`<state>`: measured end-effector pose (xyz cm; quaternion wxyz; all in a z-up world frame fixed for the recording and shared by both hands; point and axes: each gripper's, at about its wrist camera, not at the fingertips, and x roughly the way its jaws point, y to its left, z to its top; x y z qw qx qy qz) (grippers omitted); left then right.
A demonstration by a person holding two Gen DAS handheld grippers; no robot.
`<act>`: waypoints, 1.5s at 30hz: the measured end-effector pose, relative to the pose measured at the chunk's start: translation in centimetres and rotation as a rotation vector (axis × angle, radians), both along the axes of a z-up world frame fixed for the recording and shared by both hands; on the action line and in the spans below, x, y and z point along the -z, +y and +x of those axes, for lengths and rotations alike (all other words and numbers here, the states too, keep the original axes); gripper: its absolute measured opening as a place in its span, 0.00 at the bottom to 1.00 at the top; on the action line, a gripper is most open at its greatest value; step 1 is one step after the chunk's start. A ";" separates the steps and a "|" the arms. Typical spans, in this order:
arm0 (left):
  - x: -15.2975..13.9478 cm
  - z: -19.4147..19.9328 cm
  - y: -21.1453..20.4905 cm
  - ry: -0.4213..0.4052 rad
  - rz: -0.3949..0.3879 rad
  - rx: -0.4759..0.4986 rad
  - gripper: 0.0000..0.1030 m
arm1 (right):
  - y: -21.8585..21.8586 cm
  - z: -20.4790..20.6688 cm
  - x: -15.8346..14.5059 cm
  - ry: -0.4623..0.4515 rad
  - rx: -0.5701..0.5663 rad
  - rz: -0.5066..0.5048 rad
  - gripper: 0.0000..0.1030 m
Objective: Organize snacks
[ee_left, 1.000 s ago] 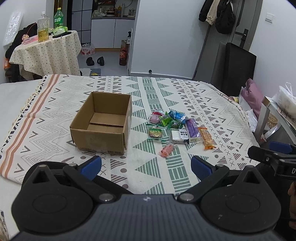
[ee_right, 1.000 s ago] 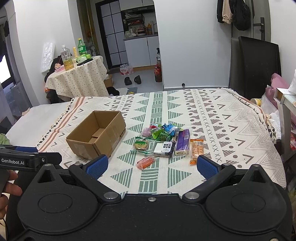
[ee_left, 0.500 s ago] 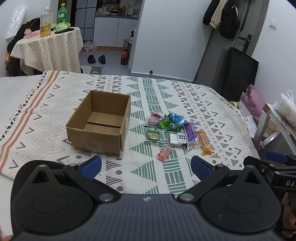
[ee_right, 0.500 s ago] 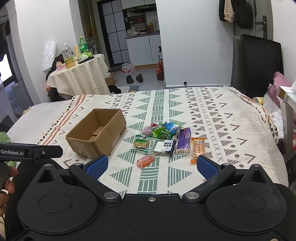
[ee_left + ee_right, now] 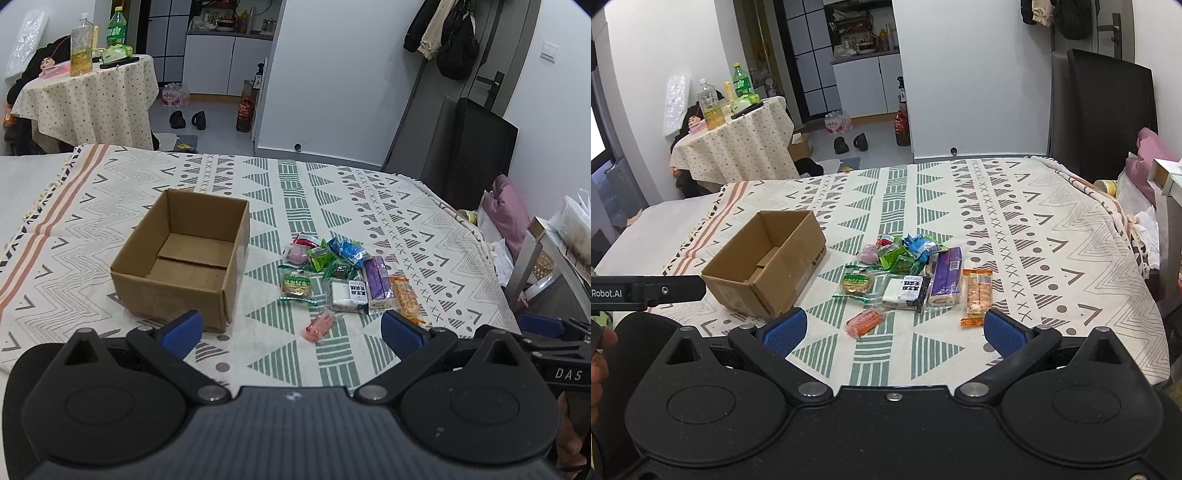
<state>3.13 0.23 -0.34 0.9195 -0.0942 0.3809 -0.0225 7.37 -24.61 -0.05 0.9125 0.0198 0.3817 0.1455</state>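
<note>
Box (image 5: 184,266), centre-left, empty; snacks (image 5: 340,273), centre, loose on the cloth just right of it, none sorted yet. Since a second ago both views have edged closer to the pile, left tongs (image 5: 291,332) and right tongs (image 5: 892,330) both wide and empty, so a first pick looks near. Left view alone shows the box floor fully; right view alone shows the orange bar (image 5: 977,295) unobstructed.

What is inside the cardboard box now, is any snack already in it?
The cardboard box shows only its bare bottom flaps; no snack is visible inside. Its near wall hides the front strip of the floor. The snacks lie on the cloth beside it.
</note>
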 end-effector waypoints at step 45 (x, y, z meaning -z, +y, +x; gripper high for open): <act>9.6 11.9 -3.5 0.186 -0.033 0.019 0.82 | -5.5 11.9 8.0 0.261 0.208 0.213 0.99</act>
